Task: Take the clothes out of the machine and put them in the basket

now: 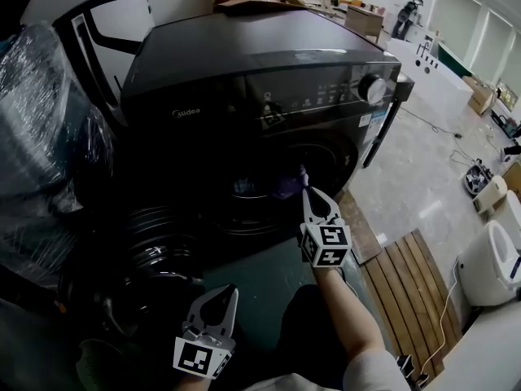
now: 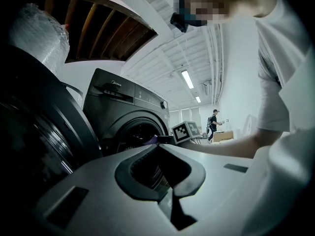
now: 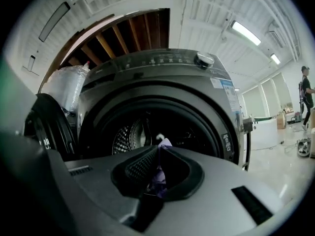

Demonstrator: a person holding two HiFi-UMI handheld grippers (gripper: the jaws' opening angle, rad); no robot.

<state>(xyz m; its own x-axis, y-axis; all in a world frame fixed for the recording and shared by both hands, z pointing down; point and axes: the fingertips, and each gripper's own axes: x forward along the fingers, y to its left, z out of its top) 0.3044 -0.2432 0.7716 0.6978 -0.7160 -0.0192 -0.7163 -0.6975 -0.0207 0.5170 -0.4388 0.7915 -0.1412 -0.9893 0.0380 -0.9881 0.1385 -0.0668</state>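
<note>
Well, my right claw [image 3: 158, 152] pinches a crumpled purple cloth [image 3: 159, 175] at the dark drum [image 3: 129, 137] of the washer [image 1: 244, 72]; my left claw [image 2: 159, 147] is pressed together.

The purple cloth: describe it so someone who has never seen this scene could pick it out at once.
Find the big dark washing machine, its round door swung open. The right gripper is at the mouth of the drum. The purple cloth is the small scrap pinched between its fingers, the only purple against the black drum.
</note>
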